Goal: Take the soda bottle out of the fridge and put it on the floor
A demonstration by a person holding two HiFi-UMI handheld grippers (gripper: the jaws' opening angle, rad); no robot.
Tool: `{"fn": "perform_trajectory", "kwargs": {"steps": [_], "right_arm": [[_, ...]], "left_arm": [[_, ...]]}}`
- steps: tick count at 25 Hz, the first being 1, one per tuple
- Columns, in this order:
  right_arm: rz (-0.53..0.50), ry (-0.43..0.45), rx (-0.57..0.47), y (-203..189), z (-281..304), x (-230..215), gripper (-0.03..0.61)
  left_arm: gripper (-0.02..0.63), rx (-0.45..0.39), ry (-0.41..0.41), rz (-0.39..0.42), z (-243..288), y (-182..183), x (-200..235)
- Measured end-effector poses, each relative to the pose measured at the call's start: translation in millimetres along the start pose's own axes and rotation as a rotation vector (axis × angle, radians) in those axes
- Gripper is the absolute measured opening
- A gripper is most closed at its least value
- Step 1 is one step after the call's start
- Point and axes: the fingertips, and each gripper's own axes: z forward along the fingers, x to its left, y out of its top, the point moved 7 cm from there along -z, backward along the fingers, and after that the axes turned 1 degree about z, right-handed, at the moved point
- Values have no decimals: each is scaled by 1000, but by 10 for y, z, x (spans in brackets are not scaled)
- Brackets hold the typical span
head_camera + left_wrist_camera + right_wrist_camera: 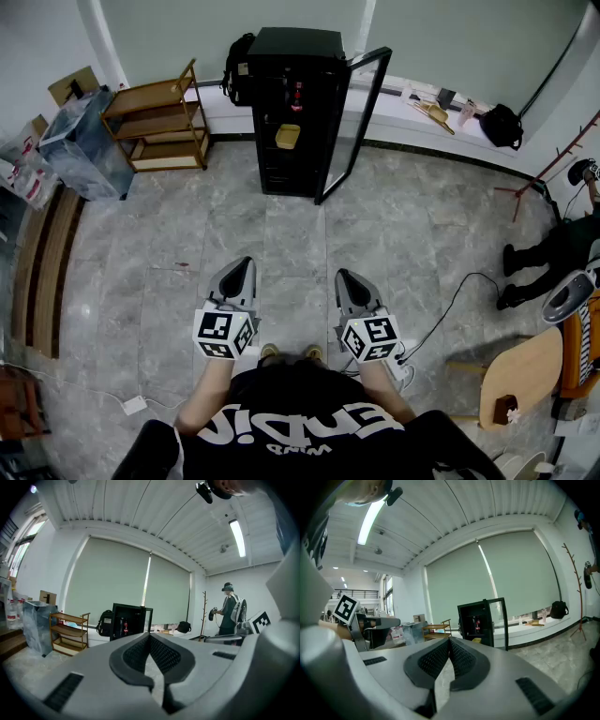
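Note:
A black fridge (292,108) stands far across the floor against the back wall, with its glass door (358,117) swung open to the right. A red soda bottle (298,96) stands on an upper shelf inside, and a yellow item (287,137) sits lower down. The bottle (125,626) shows small in the left gripper view, and again as the bottle (477,624) in the right gripper view. My left gripper (241,274) and right gripper (349,281) are side by side near my body, far from the fridge. Both are shut and hold nothing.
A wooden shelf rack (161,120) and a wrapped box (82,145) stand left of the fridge, with a black backpack (238,64) beside it. At the right are a person (555,253), a coat stand (548,169), a floor cable (452,302) and a round wooden table (518,377).

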Motion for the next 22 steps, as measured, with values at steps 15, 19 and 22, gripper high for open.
{"fn": "perform_trajectory", "kwargs": {"steps": [15,19,22], "right_arm": [[4,-22,-11,5,343,302,23],[-3,-38,-12,-74,445,390,23],[3,-60,-14,-120,533,417,23]], "left_arm": [[6,12,-29,11,-22,-54,441],[6,9,-65,30,31,-67,573],[6,12,-86,33,108,-93,651]]}}
